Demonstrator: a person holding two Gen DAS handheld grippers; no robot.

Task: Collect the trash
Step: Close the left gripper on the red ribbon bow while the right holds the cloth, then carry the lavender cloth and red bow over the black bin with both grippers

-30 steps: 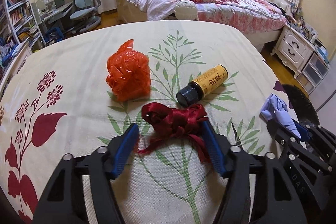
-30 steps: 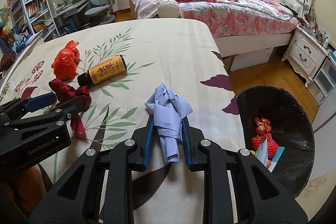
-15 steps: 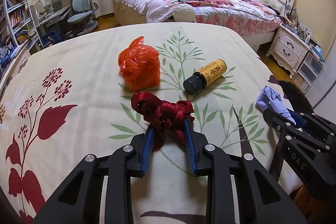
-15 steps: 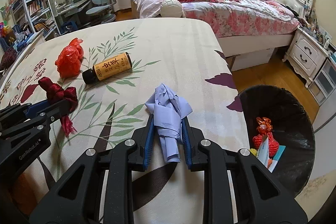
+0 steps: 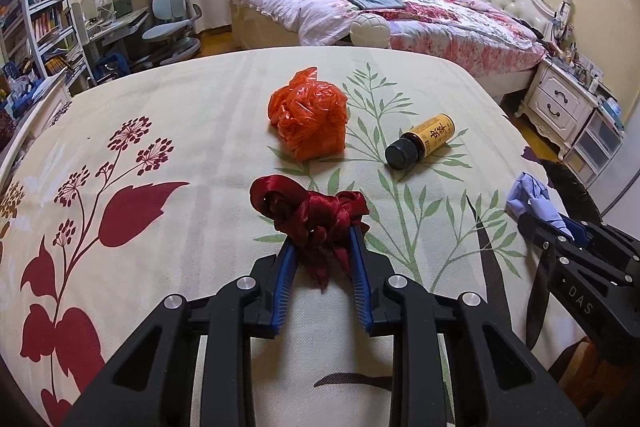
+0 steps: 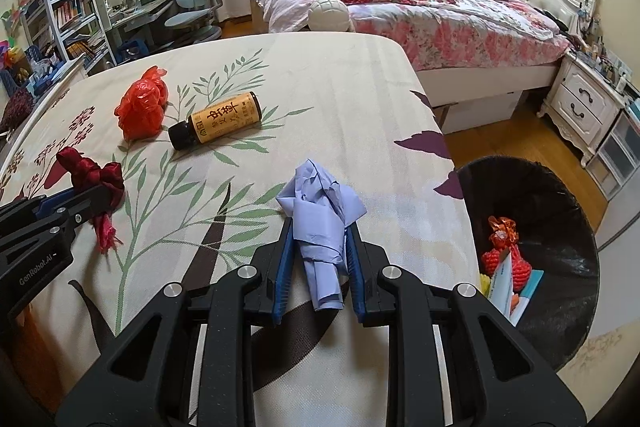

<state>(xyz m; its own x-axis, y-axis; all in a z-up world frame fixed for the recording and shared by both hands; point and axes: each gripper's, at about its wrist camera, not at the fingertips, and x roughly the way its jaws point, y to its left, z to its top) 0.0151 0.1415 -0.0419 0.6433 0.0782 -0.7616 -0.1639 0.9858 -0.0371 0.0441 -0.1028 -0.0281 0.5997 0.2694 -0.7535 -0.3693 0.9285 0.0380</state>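
Observation:
My left gripper [image 5: 320, 241] is shut on a dark red ribbon [image 5: 310, 207] and holds it just above the table; the ribbon also shows in the right wrist view [image 6: 94, 177]. My right gripper [image 6: 318, 227] is shut on a crumpled pale blue paper [image 6: 320, 211] near the table's right edge. An orange plastic bag [image 5: 308, 119] and a yellow bottle with a black cap [image 5: 420, 141] lie on the table beyond the ribbon. A black trash bin [image 6: 560, 211] stands on the floor to the right, with red and other trash inside.
The table [image 6: 340, 87] has a cream cloth with leaf and flower prints. Behind it are a bed [image 5: 400, 11], a white nightstand [image 6: 584, 107], a desk chair [image 5: 172, 11] and bookshelves [image 5: 44, 23].
My left gripper closed on the red ribbon and lifted it slightly, drawing back. My right gripper kept its hold on the blue paper and barely moved.

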